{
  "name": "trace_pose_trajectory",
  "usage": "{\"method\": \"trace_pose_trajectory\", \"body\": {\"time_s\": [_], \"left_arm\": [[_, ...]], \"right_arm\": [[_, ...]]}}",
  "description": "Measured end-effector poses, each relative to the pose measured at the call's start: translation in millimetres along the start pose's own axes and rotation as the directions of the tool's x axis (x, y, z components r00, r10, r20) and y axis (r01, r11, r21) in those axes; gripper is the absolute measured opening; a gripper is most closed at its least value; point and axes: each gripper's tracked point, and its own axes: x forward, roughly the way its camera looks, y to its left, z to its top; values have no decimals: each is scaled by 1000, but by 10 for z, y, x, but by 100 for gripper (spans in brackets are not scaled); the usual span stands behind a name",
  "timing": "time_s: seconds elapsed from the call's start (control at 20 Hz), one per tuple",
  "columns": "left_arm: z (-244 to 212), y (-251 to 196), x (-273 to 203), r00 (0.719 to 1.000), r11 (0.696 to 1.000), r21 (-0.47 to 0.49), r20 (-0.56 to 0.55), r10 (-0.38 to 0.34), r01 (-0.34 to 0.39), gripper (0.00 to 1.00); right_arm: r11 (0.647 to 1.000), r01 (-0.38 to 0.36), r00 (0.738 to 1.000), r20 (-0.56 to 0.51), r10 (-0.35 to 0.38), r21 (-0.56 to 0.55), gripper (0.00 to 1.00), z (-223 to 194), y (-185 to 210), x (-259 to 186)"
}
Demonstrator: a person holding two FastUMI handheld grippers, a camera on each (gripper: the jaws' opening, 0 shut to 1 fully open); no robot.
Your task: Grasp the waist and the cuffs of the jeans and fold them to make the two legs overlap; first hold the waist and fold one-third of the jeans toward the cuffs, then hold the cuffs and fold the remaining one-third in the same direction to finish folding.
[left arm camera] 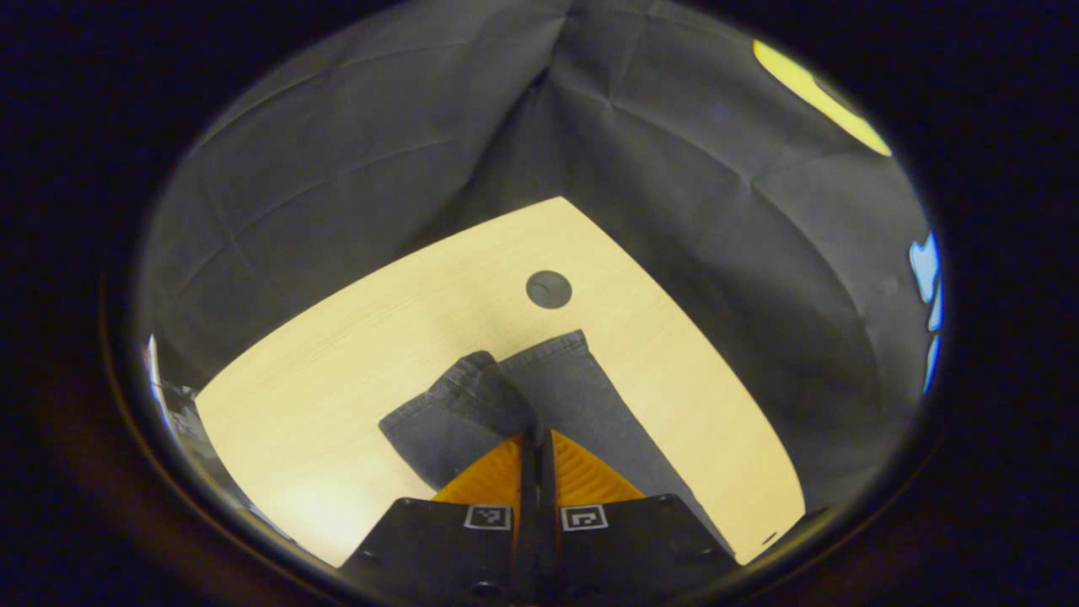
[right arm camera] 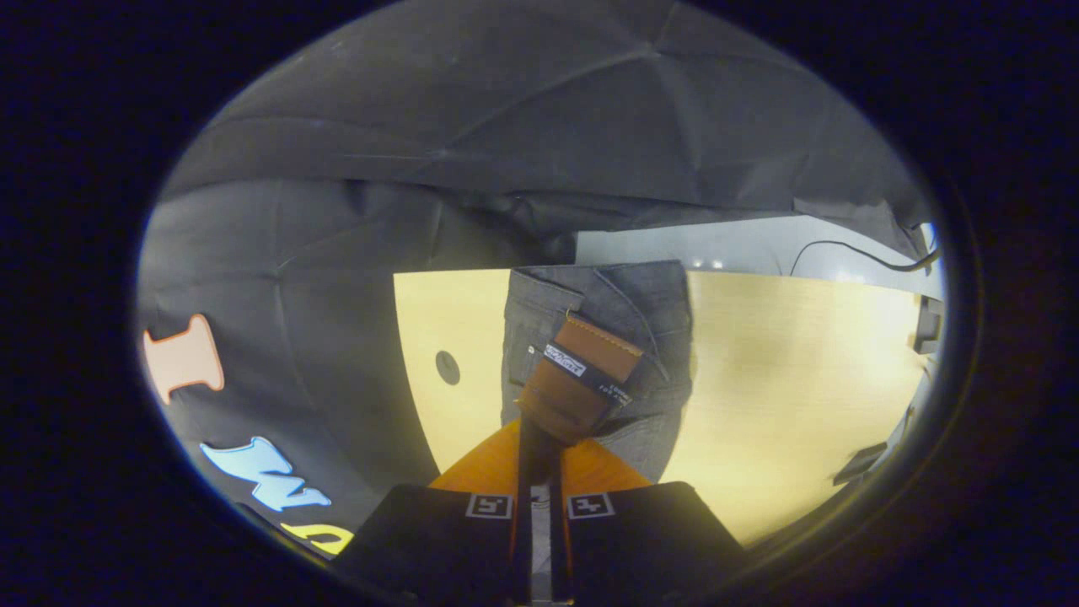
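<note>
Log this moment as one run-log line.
phase: leg-overlap fold | left claw: shut on jeans near cuffs | right claw: shut on waist by leather patch | surface: wooden table

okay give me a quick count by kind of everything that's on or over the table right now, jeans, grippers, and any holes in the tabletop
Jeans: 1, the dark grey jeans, lying on the wooden table.
Grippers: 2, the left gripper at the cuffs and the right gripper at the waist by the brown patch.
Round holes in the tabletop: 1, the grommet hole.
Total: 4.

jeans (left arm camera: pixel 539 396) waist: hidden behind fingers (left arm camera: pixel 493 476) | patch text (right arm camera: pixel 575 361): unreadable
</note>
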Motion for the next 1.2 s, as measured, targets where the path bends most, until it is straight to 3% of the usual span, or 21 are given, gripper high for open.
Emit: {"method": "trace_pose_trajectory", "body": {"time_s": [0.1,0.2,0.25,0.3,0.35,0.4,0.5,0.55,0.65,0.75,1.05,1.2], "left_arm": [[-59,-75,195,999,999,36,-40,0,2,7],[-60,-221,295,995,998,68,-98,-3,9,10],[-22,-356,302,994,996,83,-106,-29,37,11],[70,-548,243,992,991,107,-100,-74,84,22],[156,-733,139,989,983,123,-83,-125,134,25],[305,-1014,46,975,968,117,-35,-217,220,36],[668,-1444,-194,946,947,114,89,-310,300,35],[823,-1596,-271,939,945,129,134,-317,300,27],[908,-1617,-520,934,943,159,163,-317,292,60],[966,-1672,-447,942,947,169,155,-299,273,55],[855,-1126,-799,960,969,77,136,-243,234,56],[632,-705,-959,974,980,79,122,-193,184,56]], "right_arm": [[999,37,999,3,-37,-36,8,11,7,231],[998,11,1000,2,-11,-62,10,39,105,323],[995,-75,997,23,77,-72,32,76,290,337],[980,-165,983,61,172,-108,54,199,519,240],[960,-238,963,95,253,-148,77,194,678,148],[949,-262,950,124,286,-178,99,256,732,110],[956,-224,962,112,248,-191,96,230,635,102],[961,-202,970,92,223,-191,96,183,609,88],[966,-149,982,80,169,-212,97,147,355,71],[965,-115,988,71,135,-235,97,115,162,49],[975,-68,994,65,83,-211,96,143,-214,-67],[979,9,997,81,8,-202,96,223,-438,-13]]}}
